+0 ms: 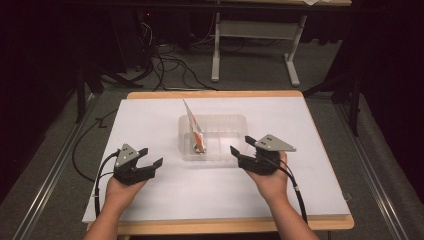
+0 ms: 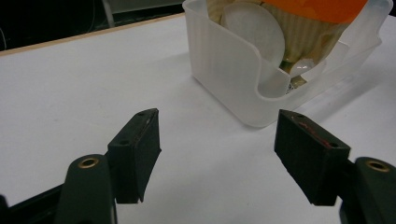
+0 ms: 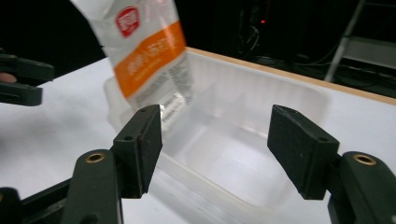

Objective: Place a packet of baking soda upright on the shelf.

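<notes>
**Both grippers wide beside the clear bin, nothing held**

On the white table top [image 1: 165, 190] we see a clear plastic bin [image 1: 220, 150] near the middle, with a snack packet [image 1: 195, 130] standing tilted inside it, leaning at the bin's left side. Packet is white with an orange band [image 3: 149, 51]; its top pokes well above the rim. From the left gripper view the packet's lower part shows through the frosted bin wall [image 2: 224, 70].

Our left gripper [image 1: 148, 159] sits left of the bin, apart from it, jaws spread and empty, bare table between the pads [image 2: 140, 154].

Our right gripper [image 1: 240, 145] sits at the bin's right front corner, just beside the rim; touching or not, we cannot tell. Its jaws stand wide with nothing clamped; the bin's near wall [image 3: 201, 182] shows between the pads [image 3: 301, 149].

Behind the table: dark floor, cables [image 1: 165, 65], a grey frame leg [image 1: 216, 55].
</notes>
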